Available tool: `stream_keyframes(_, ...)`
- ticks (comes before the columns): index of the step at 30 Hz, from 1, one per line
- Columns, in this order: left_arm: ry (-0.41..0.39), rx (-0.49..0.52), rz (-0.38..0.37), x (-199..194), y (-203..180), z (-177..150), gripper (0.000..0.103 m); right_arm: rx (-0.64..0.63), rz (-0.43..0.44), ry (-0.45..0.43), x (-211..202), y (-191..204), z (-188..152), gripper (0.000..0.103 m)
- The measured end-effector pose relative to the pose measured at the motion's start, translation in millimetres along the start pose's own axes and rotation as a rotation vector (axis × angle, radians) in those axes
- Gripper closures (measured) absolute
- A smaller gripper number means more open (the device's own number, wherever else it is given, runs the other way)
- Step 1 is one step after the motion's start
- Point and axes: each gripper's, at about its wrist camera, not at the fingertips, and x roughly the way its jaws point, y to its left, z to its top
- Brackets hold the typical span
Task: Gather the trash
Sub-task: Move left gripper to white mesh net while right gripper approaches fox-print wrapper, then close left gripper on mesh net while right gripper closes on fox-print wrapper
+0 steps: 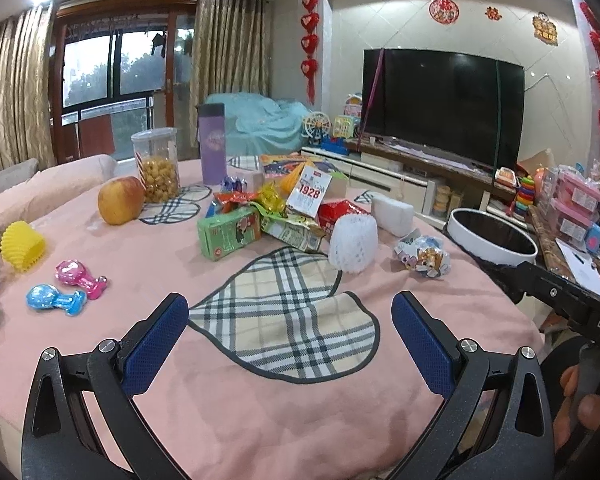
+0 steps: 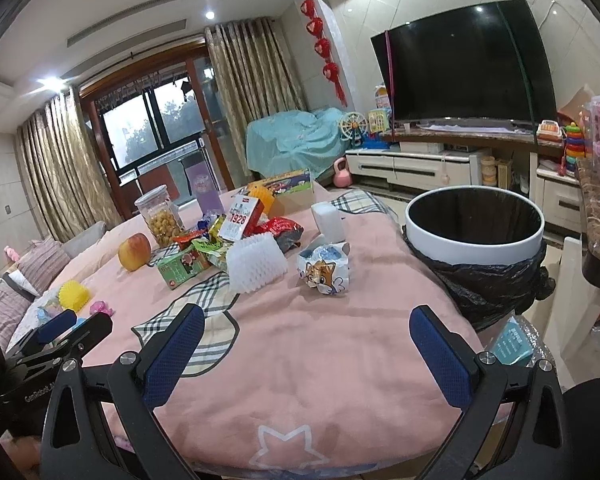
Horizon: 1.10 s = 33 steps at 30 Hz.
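Pink blanket [image 1: 100, 264] covers the table, and the trash sits piled past its middle, around 12 o'clock from the left gripper [image 1: 290, 314]: a green carton [image 1: 228, 238], crinkly wrappers [image 1: 288, 230], a 1928 card [image 1: 310, 192] and a white foam net [image 1: 352, 246]. A cartoon wrapper [image 2: 326, 266] lies apart at about 1 o'clock, closer to the bin [image 2: 474, 224], which stands just off the table edge at 2 o'clock with a black bag [image 2: 496, 286] in it. Both grippers hover over bare blanket, jaws spread wide and holding nothing, right gripper [image 2: 308, 330] included. An apple [image 1: 120, 200] and snack jar [image 1: 156, 166] stand at 11 o'clock.
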Motion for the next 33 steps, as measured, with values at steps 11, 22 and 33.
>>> stream_keyframes(11,0.121,0.01,-0.039,52.5,-8.8,9.4,0.0,0.042,0.0,0.093,37.3,-22.1,7.4,0.001)
stream_keyframes(22,0.213,0.014,-0.067,106.0,-21.3,23.6,0.005,0.066,0.013,0.203,82.9,-41.2,16.3,0.017)
stream_keyframes(33,0.305,0.019,-0.108,157.6,-31.1,36.2,0.019,0.075,0.04,0.293,120.8,-49.0,27.7,0.026)
